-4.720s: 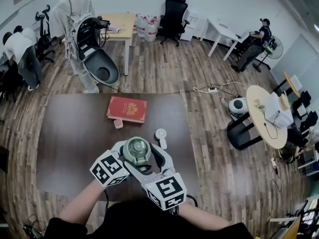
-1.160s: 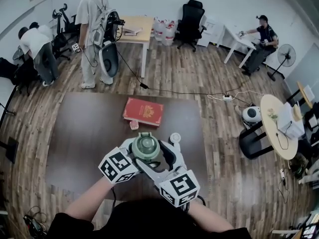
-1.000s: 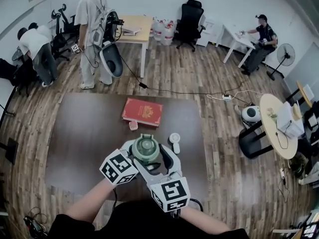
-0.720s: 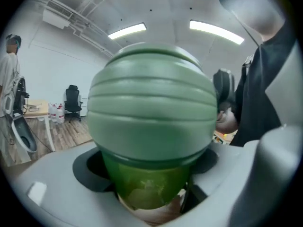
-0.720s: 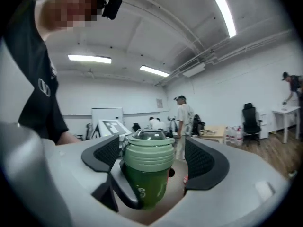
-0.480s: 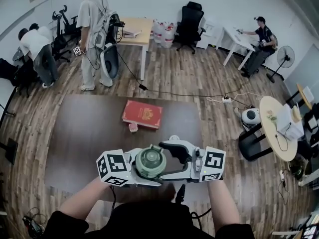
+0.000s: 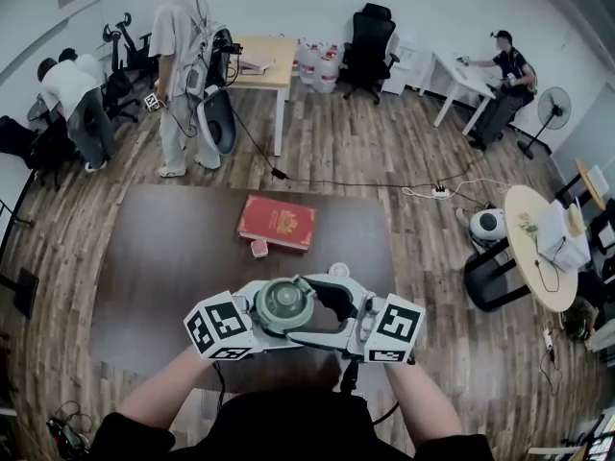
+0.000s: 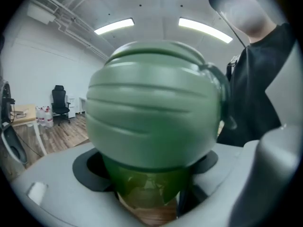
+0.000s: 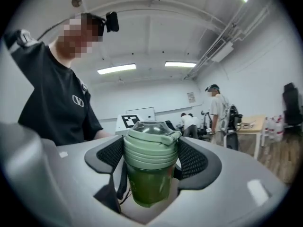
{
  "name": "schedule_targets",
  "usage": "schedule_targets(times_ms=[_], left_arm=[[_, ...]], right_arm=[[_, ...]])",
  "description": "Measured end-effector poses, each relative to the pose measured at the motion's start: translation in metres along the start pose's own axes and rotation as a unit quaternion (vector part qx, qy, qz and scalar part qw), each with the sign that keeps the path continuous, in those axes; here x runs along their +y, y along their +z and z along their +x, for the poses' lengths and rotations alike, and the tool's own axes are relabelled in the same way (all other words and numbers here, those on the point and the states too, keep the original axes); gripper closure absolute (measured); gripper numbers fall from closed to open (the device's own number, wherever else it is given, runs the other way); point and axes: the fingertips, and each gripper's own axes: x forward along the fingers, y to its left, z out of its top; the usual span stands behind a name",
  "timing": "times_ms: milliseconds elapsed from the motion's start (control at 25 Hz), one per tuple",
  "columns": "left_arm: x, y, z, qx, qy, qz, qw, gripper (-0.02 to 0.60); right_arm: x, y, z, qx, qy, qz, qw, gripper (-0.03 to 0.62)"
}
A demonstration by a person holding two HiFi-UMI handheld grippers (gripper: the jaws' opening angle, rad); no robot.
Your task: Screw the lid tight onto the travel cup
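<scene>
The green travel cup (image 7: 284,302) is held over the near part of the dark table (image 7: 163,257), its ribbed lid (image 9: 150,145) sitting on the translucent green body (image 9: 147,186). My left gripper (image 7: 272,327) comes in from the left and is shut on the cup's body (image 8: 147,188); the lid (image 8: 151,117) fills the left gripper view. My right gripper (image 7: 313,305) reaches in from the right. Its jaws are closing, and both textured pads (image 9: 191,157) lie against the sides of the lid.
A red book (image 7: 277,222) lies on the table beyond the cup, with a small pink object (image 7: 258,248) beside it and a small white object (image 7: 338,270) just behind the right gripper. People stand at desks and chairs on the wooden floor further back.
My right gripper has swung from close in front of me round to the right of the cup and is now back on the lid. The left gripper and cup have barely moved.
</scene>
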Motion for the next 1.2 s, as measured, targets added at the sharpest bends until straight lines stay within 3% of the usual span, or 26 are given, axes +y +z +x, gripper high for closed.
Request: schedule_targets(times_ms=[120, 280, 360, 480, 680, 760, 840, 920, 960, 1000, 1080, 1200], left_arm=[[0.02, -0.003, 0.0, -0.003, 0.045, -0.014, 0.9989, 0.163], [0.038, -0.011, 0.006, 0.009, 0.097, -0.019, 0.9951, 0.164], [0.044, -0.013, 0.009, 0.009, 0.114, -0.021, 0.9932, 0.164], [0.046, -0.017, 0.011, 0.013, 0.122, -0.02, 0.9923, 0.164], [0.047, -0.021, 0.006, 0.015, 0.107, -0.019, 0.994, 0.161], [0.052, -0.017, -0.002, -0.012, 0.114, -0.024, 0.9931, 0.161], [0.064, -0.012, -0.02, -0.05, 0.157, -0.01, 0.9862, 0.158], [0.078, -0.012, -0.044, -0.083, 0.22, 0.016, 0.9719, 0.158], [0.083, -0.014, -0.056, -0.094, 0.25, 0.025, 0.9634, 0.156], [0.088, -0.019, -0.067, -0.1, 0.277, 0.032, 0.9551, 0.156], [0.095, -0.034, -0.086, -0.1, 0.321, 0.035, 0.941, 0.155], [0.099, -0.065, -0.109, -0.087, 0.361, 0.006, 0.9287, 0.155]], right_arm=[[-0.013, -0.004, 0.007, -0.002, -0.135, 0.015, 0.991, 0.22], [-0.026, -0.014, 0.008, 0.022, -0.298, 0.044, 0.953, 0.221], [-0.03, -0.018, 0.008, 0.025, -0.342, 0.052, 0.938, 0.221], [-0.032, -0.022, 0.007, 0.023, -0.348, 0.062, 0.935, 0.22], [-0.028, -0.023, 0.008, 0.009, -0.28, 0.063, 0.958, 0.22], [-0.027, -0.026, 0.004, -0.004, -0.243, 0.07, 0.967, 0.218], [-0.033, -0.036, -0.011, 0.001, -0.245, 0.076, 0.966, 0.218], [-0.049, -0.05, -0.041, 0.017, -0.297, 0.067, 0.952, 0.246], [-0.058, -0.057, -0.06, 0.022, -0.335, 0.06, 0.94, 0.439], [-0.068, -0.064, -0.08, 0.02, -0.373, 0.055, 0.926, 0.586], [-0.083, -0.078, -0.117, 0.008, -0.435, 0.054, 0.899, 0.587], [-0.093, -0.104, -0.152, -0.002, -0.482, 0.069, 0.874, 0.586]])
